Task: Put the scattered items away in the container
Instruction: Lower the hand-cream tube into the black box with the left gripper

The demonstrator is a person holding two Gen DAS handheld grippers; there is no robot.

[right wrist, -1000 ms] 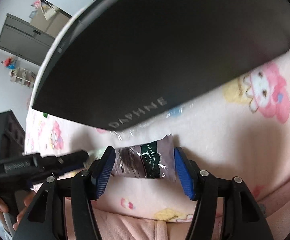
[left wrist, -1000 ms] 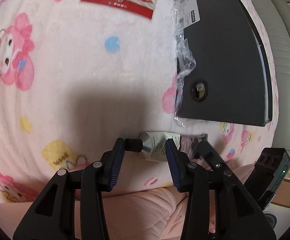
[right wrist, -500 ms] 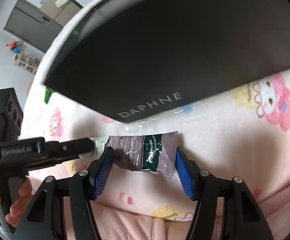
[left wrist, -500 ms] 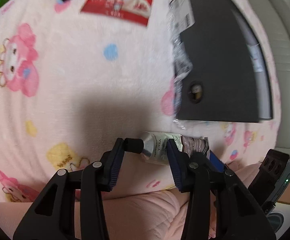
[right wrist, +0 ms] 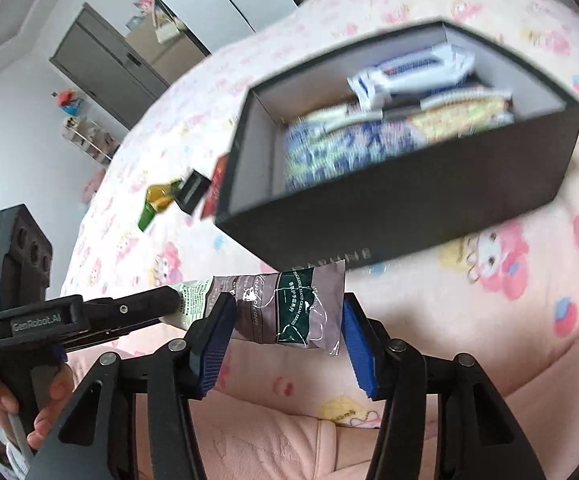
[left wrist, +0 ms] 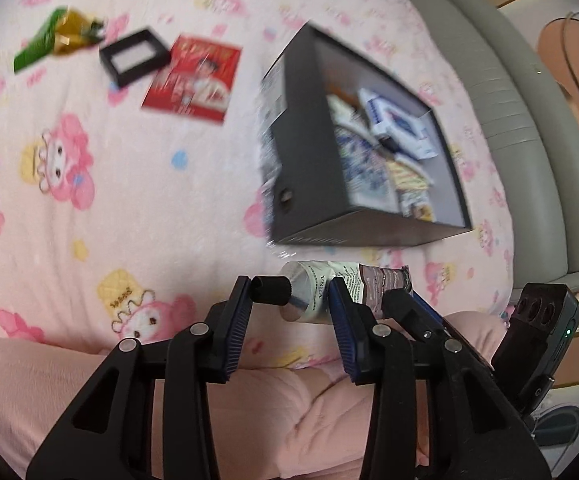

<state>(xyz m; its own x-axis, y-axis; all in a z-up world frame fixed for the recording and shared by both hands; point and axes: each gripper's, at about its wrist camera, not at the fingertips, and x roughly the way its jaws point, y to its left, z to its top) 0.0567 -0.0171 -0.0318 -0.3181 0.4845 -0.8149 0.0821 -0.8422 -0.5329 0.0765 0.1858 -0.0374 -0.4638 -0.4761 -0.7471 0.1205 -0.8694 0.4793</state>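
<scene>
Holding one hand cream tube [left wrist: 321, 292] between them: left gripper [left wrist: 289, 308] clamps the cap end, right gripper [right wrist: 285, 320] pinches the crimped end, lifted just beside the black box [left wrist: 309, 184] on the pink blanket [left wrist: 109, 208].

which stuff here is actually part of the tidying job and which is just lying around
Part of the job:
- hand cream tube, held between both grippers, left and right
- black box, already holding packets
- red packet, small black tray, green and gold wrapper, all loose on the blanket

Just lying about:
- pink blanket
- grey sofa
</scene>
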